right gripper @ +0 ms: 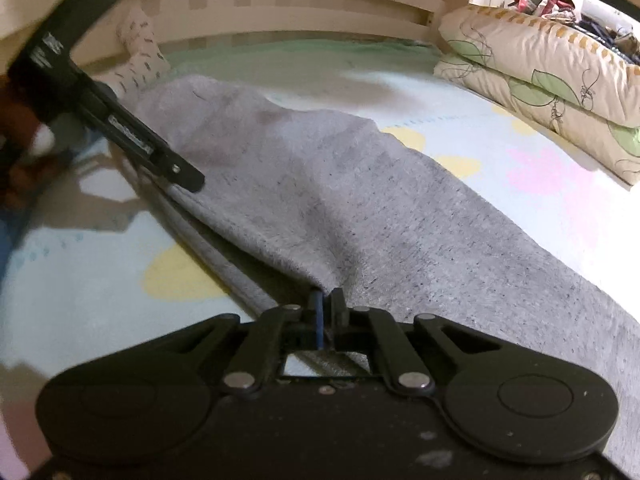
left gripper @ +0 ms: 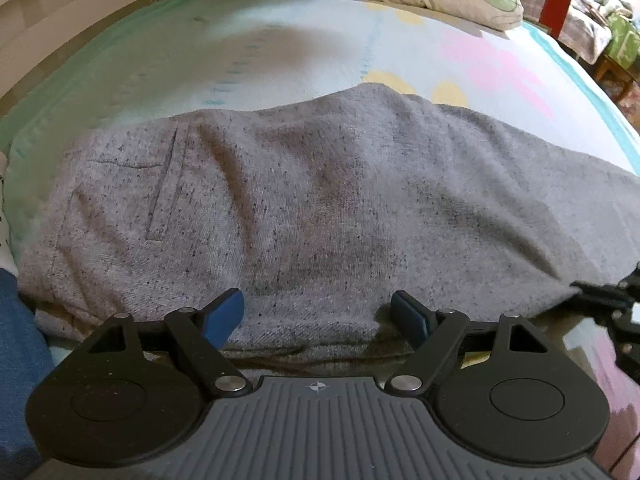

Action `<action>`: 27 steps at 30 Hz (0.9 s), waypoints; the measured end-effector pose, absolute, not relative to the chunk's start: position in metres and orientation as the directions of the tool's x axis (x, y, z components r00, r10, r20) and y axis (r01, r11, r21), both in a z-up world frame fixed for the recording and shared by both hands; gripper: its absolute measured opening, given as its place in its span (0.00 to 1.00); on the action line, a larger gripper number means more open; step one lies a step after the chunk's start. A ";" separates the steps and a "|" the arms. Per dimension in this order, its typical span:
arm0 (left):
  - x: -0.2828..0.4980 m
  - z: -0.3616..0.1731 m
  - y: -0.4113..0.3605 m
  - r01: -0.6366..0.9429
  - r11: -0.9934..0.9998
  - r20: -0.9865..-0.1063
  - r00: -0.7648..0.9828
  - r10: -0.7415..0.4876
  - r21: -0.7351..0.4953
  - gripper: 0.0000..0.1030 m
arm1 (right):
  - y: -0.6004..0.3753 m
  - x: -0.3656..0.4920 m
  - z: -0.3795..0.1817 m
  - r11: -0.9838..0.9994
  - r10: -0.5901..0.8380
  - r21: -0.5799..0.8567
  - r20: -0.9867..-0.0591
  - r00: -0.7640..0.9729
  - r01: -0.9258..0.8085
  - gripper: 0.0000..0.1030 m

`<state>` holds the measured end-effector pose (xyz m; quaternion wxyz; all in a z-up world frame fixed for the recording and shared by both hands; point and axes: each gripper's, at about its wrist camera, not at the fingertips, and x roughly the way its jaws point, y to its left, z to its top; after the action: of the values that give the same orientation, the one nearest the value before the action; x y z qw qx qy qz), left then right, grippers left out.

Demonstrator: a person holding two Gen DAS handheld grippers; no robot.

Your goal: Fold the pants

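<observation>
Pants (left gripper: pixel 320 184): one pair, grey speckled knit, soft and creased, laid lengthwise across the bed (left gripper: pixel 120 80) along its near edge; one slit pocket (left gripper: pixel 164 184) toward the left end.
Left gripper (left gripper: pixel 318 314): black linkage, blue pads; jaws stand wide apart over the near hem, gripping nothing.
Right gripper (right gripper: pixel 326 300): jaws closed together, pinching the near edge of the grey fabric.
Bed cover: one pastel sheet, pale green border, yellow and pink shapes.
Quilt (right gripper: pixel 552 80): one, cream with green leaf print, folded in two layers at the far right corner.
Headboard (right gripper: pixel 280 4): cream slatted panel along the far edge.
</observation>
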<state>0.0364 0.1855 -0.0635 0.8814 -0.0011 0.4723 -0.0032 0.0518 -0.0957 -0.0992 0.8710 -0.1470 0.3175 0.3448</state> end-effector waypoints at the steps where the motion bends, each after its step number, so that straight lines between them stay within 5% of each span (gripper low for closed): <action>1: 0.037 -0.063 0.185 0.006 1.000 -0.837 0.547 -0.006 -0.003 0.78 | -0.096 0.050 -0.102 0.713 0.506 -0.037 -0.665 0.550 -0.701 0.04; 8: 0.036 -0.038 0.171 0.022 1.000 -0.815 0.579 -0.027 -0.018 0.78 | -0.118 0.053 -0.097 0.750 0.549 0.091 -0.639 0.539 -0.656 0.17; 12: 0.041 -0.034 0.143 0.074 0.997 -0.782 0.620 -0.065 -0.024 0.78 | -0.161 0.065 -0.089 0.834 0.514 0.191 -0.610 0.603 -0.518 0.18; 19: 0.052 -0.067 0.105 0.142 0.988 -0.814 0.566 -0.129 -0.059 0.78 | -0.242 0.097 -0.107 0.951 0.307 0.220 -0.717 0.626 -0.215 0.21; 23: 0.044 -0.083 0.098 0.187 0.982 -0.835 0.539 -0.108 -0.006 0.78 | -0.280 0.096 -0.119 0.948 0.308 0.293 -0.761 0.571 -0.121 0.09; 27: 0.048 -0.081 0.100 0.174 0.985 -0.843 0.526 -0.110 -0.020 0.78 | -0.308 0.093 -0.108 0.950 0.293 0.296 -0.746 0.598 -0.096 0.18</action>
<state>0.0478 0.1000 -0.0808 0.8728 0.0330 0.4801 -0.0813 0.0934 -0.3082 -0.1079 0.8867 0.1133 0.4346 0.1096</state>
